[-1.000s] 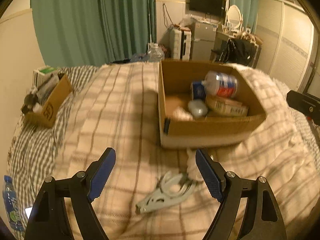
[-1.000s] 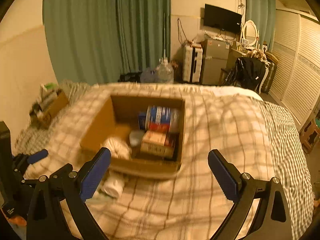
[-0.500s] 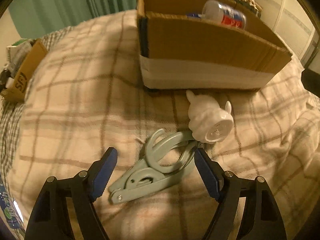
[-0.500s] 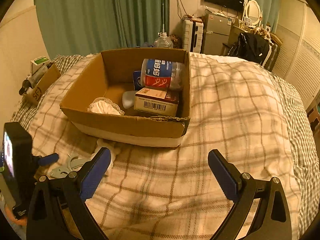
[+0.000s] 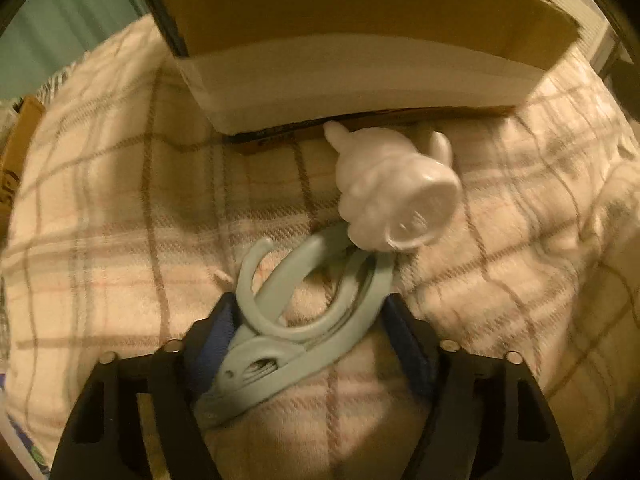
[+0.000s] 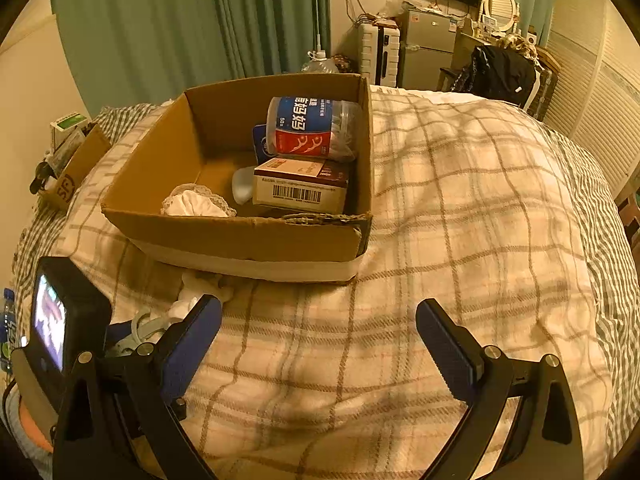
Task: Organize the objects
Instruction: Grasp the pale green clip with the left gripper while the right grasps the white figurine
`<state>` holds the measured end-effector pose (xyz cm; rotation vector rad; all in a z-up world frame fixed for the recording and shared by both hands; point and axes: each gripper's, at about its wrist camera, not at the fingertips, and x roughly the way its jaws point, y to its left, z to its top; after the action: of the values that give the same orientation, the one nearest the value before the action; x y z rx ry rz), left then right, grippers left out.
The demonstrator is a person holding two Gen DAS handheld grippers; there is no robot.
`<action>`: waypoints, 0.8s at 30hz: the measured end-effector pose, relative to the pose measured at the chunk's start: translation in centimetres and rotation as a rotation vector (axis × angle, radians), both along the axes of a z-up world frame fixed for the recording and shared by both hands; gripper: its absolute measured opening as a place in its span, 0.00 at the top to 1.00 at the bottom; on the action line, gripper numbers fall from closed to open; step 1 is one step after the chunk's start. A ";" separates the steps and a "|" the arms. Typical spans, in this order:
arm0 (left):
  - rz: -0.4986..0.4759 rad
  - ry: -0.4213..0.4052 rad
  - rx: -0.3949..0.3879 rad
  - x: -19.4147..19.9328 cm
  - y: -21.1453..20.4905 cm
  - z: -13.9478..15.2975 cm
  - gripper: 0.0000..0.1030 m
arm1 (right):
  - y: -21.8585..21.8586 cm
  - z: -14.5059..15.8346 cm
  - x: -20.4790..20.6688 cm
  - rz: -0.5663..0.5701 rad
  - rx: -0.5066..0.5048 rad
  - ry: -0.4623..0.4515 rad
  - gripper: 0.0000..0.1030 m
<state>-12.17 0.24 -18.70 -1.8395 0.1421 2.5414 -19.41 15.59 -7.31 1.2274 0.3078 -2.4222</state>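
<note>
A pale green plastic clamp [image 5: 304,320] lies on the plaid blanket in the left wrist view. My left gripper [image 5: 310,320] is lowered over it, one blue pad on each side of it, still open. A white figurine-shaped bottle [image 5: 396,196] lies on its side, touching the clamp's far end, just before the cardboard box [image 5: 360,52]. In the right wrist view my right gripper [image 6: 318,344] is open and empty above the blanket, in front of the box [image 6: 240,236]. The clamp [image 6: 144,330] and white bottle [image 6: 196,292] show partly at lower left.
The box holds a floss-pick jar [image 6: 312,128], a barcoded carton [image 6: 300,188], a white lacy cloth [image 6: 196,204] and a pale oval item [image 6: 242,186]. A smaller box of items [image 6: 68,160] sits at the bed's left edge. A water bottle [image 6: 7,324] lies far left.
My left gripper has dropped forward and down onto the clamp, which now sits between the pads. The jaws have narrowed around it. My right gripper has barely moved.
</note>
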 end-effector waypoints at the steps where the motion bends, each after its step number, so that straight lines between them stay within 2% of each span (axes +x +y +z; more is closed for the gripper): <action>1: -0.004 0.012 -0.014 0.4 0.1 0.4 0.47 | 0.1 0.1 0.0 -0.001 -0.001 0.002 0.05; 3: 0.003 0.051 -0.031 1.3 0.0 1.6 0.69 | 0.2 0.3 0.2 -0.003 -0.003 0.009 0.05; 4: 0.001 0.059 -0.006 1.8 -0.2 2.3 0.75 | 0.1 0.3 0.3 -0.003 -0.003 0.011 0.05; 6: 0.004 0.070 0.038 2.6 -0.9 3.0 0.80 | 0.1 0.4 0.3 -0.001 0.000 0.013 0.05; 9: 0.028 0.097 0.083 3.8 -1.9 4.2 0.82 | 0.1 0.3 0.4 0.003 0.003 0.014 0.05; 13: 0.085 0.174 0.078 5.3 -3.1 6.7 0.87 | 0.0 0.4 0.4 0.008 -0.002 0.017 0.05; 16: 0.145 0.206 0.129 5.8 -5.2 8.4 0.88 | -0.3 0.3 0.5 0.029 -0.017 0.007 0.05; 19: 0.197 0.221 0.154 5.8 -7.3 8.3 0.89 | -1.3 -0.2 0.9 0.073 -0.022 -0.029 0.05; 24: 0.297 0.235 0.150 4.8 -9.7 8.2 0.89 | -4.9 -2.0 2.0 0.149 -0.009 -0.111 0.05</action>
<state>-7.34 -9.51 -10.47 -1.6101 -0.3385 2.8638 -17.37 10.66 -9.33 1.2817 0.3431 -2.2186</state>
